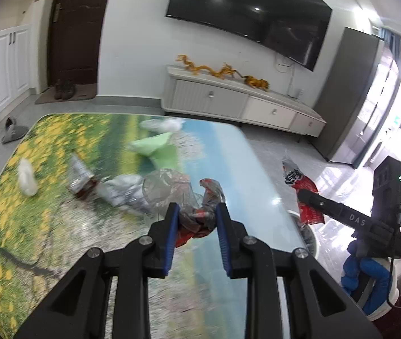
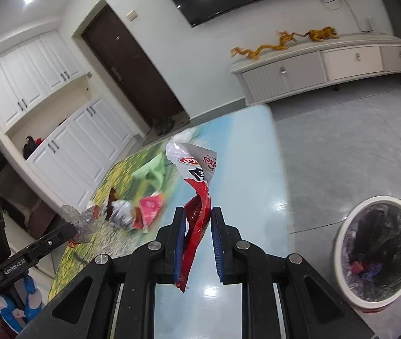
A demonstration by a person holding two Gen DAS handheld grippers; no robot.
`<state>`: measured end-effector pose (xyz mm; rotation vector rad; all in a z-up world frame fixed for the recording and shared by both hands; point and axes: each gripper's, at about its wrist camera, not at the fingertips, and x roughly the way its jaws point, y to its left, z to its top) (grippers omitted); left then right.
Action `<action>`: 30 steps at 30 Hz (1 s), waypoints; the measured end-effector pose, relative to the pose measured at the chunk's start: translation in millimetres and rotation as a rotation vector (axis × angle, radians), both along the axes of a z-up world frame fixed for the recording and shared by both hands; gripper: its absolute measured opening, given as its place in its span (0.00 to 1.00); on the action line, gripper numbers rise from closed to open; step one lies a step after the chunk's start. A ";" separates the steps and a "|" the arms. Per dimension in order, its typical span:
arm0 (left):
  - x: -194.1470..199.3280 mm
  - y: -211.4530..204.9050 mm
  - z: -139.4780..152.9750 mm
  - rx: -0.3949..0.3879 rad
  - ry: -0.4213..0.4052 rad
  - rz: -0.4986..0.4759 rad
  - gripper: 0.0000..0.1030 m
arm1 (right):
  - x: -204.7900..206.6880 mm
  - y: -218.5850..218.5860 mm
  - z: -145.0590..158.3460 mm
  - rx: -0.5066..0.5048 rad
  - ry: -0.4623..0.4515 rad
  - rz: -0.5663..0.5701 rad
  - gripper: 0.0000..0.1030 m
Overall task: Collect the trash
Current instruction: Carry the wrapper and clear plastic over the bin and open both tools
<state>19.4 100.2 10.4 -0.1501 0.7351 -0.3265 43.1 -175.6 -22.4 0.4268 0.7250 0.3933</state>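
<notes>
We note: landscape-printed rectangular surface [image 1: 59, 197] carries scattered wrappers, light green plastic bag [image 1: 155, 148] near far edge. White round trash bin with clear liner [image 2: 378, 254] stands on floor, right of surface. Right tongs [image 2: 197, 243] pinch red-and-white foil snack bag [image 2: 197, 186], held above surface edge. Left tongs [image 1: 196, 220] pinch crumpled clear-and-red plastic wrapper [image 1: 197, 212], just beside silver foil wrapper [image 1: 124, 189] on surface.

- Litter beside the green bag [image 1: 155, 147] on the table [image 1: 59, 147] is motion-blurred.
- The trash bin's [image 2: 341, 243] contents, under dark liner, are unclear.
</notes>
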 end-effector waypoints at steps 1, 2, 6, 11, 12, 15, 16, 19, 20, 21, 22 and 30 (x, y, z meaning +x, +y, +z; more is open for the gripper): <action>2.9 -10.3 2.7 -0.004 -0.002 -0.021 0.24 | -1.9 -8.9 1.2 0.001 -0.005 -0.020 0.17; 7.1 -24.4 5.8 -0.009 -0.004 -0.050 0.24 | -3.7 -19.2 2.2 0.000 -0.010 -0.042 0.17; 19.6 -77.9 13.9 -0.008 -0.012 -0.148 0.24 | -13.1 -67.5 -0.6 -0.010 -0.010 -0.148 0.17; 35.8 -163.3 16.1 0.003 -0.010 -0.295 0.24 | -26.8 -131.0 -16.6 -0.033 0.023 -0.296 0.17; 38.1 -178.9 14.6 0.008 -0.006 -0.319 0.24 | -28.8 -141.8 -21.0 -0.035 0.034 -0.319 0.17; 45.3 -228.9 5.8 0.022 0.021 -0.401 0.24 | -33.7 -173.9 -39.9 -0.036 0.083 -0.386 0.17; 48.3 -243.9 1.3 0.027 0.033 -0.423 0.24 | -35.5 -181.7 -46.1 -0.032 0.098 -0.400 0.17; 59.4 -287.3 -15.7 0.029 0.090 -0.474 0.25 | -34.2 -202.2 -69.3 -0.017 0.162 -0.430 0.17; 63.3 -298.6 -22.0 0.026 0.110 -0.485 0.25 | -32.5 -208.2 -77.8 -0.010 0.182 -0.437 0.17; 66.7 -308.1 -27.7 0.026 0.127 -0.496 0.25 | -32.6 -213.2 -85.0 -0.003 0.197 -0.441 0.17; 69.5 -318.3 -33.3 0.030 0.140 -0.505 0.25 | -32.3 -217.9 -93.1 0.003 0.212 -0.445 0.17; 93.9 -376.1 -68.2 0.026 0.228 -0.543 0.27 | -21.5 -241.4 -138.5 0.021 0.308 -0.467 0.22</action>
